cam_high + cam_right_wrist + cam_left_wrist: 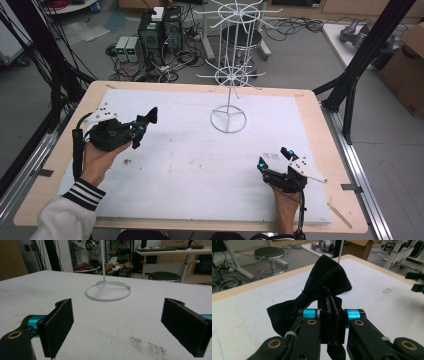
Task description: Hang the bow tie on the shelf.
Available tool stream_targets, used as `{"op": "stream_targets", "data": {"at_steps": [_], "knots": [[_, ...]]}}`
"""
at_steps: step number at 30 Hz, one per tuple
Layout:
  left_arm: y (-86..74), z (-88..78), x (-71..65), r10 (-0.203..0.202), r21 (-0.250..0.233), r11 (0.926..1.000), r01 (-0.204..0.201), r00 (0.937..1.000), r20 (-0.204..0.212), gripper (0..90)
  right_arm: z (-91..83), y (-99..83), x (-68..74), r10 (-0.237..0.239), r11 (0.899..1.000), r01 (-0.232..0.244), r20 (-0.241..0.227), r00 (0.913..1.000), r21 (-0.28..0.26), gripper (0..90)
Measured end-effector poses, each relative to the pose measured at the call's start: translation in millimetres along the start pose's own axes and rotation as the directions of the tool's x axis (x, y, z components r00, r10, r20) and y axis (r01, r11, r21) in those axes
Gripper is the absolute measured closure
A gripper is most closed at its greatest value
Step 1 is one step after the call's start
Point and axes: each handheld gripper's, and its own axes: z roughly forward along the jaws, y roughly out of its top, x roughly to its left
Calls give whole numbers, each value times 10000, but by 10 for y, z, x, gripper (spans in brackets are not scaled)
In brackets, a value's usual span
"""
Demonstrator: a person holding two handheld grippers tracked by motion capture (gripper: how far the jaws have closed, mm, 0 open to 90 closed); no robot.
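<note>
The left claw (141, 131) was pressed together on a black bow tie (322, 287), its two jaws meeting with only the tie's narrow middle band caught between them. In the left gripper view the pads sat nearly flush, the band squeezed thin in the slot, and a short end of fabric hung below the jaws. The bow tie was off the desk (310, 102), held in the air above the left part of the white mat (200, 165) that covered the desk. One wing of the tie spread up and away from the claw, broad and fan-shaped; the other wing drooped to the left and lower, slightly folded. The cloth looked matte and plain black, with a pinched knot just beyond the jaw tips.

The right claw (272, 159) stood wide apart and held nothing, resting low over the mat at the right, its dark padded faces turned toward each other. Ahead of it, well apart, stood a white wire rack (229, 65) on a ring-shaped base near the far middle of the desk.
</note>
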Motion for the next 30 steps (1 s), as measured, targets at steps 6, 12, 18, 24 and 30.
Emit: {"op": "stream_targets", "data": {"at_steps": [6,12,18,24,30], "knots": [[142,93,-81,209,-153,9997,-208,9997,91,863,0,0,-1,6,10000,-6,-13,10000,0,99],[250,193,-111,287,-164,9995,-285,9995,128,863,0,0,-2,10,10000,-10,-24,10000,-1,99],[431,332,-161,364,-359,9987,-355,9990,269,862,-2,0,0,95,10000,-95,-9,10000,8,99],[624,508,-251,564,-596,9968,-540,9977,388,862,0,0,-1,0,10000,0,-11,10000,-9,99],[784,688,-340,799,-596,9953,-769,9956,498,863,0,1,0,-24,10000,24,-29,10000,-15,99]]}}
